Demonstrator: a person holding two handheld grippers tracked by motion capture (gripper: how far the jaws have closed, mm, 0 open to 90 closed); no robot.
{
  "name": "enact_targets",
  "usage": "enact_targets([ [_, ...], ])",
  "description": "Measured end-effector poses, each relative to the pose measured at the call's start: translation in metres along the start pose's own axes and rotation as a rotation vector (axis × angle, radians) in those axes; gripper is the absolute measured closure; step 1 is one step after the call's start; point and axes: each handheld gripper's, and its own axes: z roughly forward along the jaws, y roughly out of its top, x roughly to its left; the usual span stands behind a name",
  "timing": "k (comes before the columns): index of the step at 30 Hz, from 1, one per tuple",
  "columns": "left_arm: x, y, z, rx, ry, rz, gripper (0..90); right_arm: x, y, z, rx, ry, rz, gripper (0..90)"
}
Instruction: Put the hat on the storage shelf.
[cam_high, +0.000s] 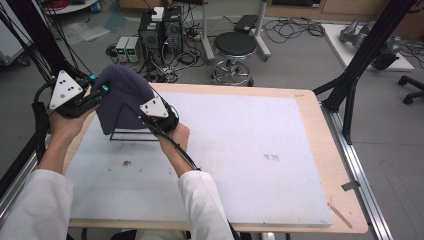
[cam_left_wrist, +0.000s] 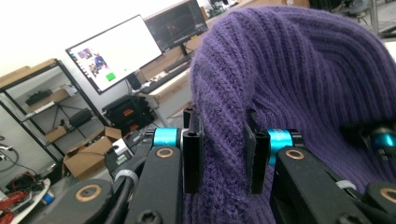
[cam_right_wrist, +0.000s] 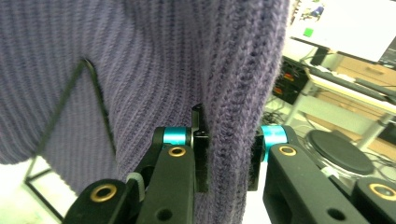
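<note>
A purple knit hat (cam_high: 122, 97) hangs over a black wire stand (cam_high: 131, 137) at the table's back left. My left gripper (cam_high: 102, 91) is at the hat's left side, high up. In the left gripper view, it (cam_left_wrist: 224, 154) is shut on a thick fold of the hat (cam_left_wrist: 289, 70). My right gripper (cam_high: 150, 117) is at the hat's lower right edge. In the right gripper view, it (cam_right_wrist: 227, 161) is shut on the hat's ribbed edge (cam_right_wrist: 140, 60), with the wire stand (cam_right_wrist: 100, 109) showing against the knit to the left.
A white mat (cam_high: 240, 150) covers most of the wooden table, with small dark specks (cam_high: 126, 162) near the front left. Behind the table stand a round stool (cam_high: 235, 47) and computer boxes (cam_high: 160, 30). A black frame post (cam_high: 350, 85) stands at the table's right.
</note>
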Motion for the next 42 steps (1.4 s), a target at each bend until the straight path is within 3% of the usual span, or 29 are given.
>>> enact_targets([
  [5, -0.003, -0.018, 0.001, 0.019, -0.007, -0.024, 74.6, -0.006, -0.005, -0.001, 0.015, -0.022, -0.004, 80.0],
  [9, -0.001, -0.029, 0.000, 0.028, 0.002, -0.045, 74.8, -0.004, -0.010, -0.001, 0.020, 0.005, -0.006, 80.0],
  [16, 0.001, -0.033, -0.004, 0.055, 0.014, -0.032, 75.0, 0.006, -0.016, 0.005, 0.042, 0.048, -0.014, 79.4],
  [21, 0.001, -0.036, -0.005, 0.069, 0.012, -0.023, 75.0, 0.010, -0.019, 0.007, 0.053, 0.049, -0.030, 79.1],
  [27, 0.001, -0.038, -0.005, 0.071, 0.002, -0.047, 74.0, 0.009, -0.023, 0.009, 0.069, 0.070, 0.015, 76.3],
  [33, 0.004, -0.039, -0.007, 0.065, -0.004, -0.105, 63.5, -0.002, -0.023, 0.009, 0.089, 0.176, 0.116, 57.2],
  [36, 0.004, -0.042, -0.007, 0.055, 0.001, -0.129, 58.4, -0.007, -0.025, 0.011, 0.112, 0.221, 0.158, 42.0],
  [40, 0.002, -0.044, -0.006, 0.043, 0.008, -0.151, 46.4, -0.010, -0.026, 0.012, 0.129, 0.243, 0.189, 30.2],
  [42, 0.001, -0.044, -0.005, 0.039, 0.005, -0.157, 44.6, -0.010, -0.026, 0.011, 0.123, 0.253, 0.198, 28.1],
])
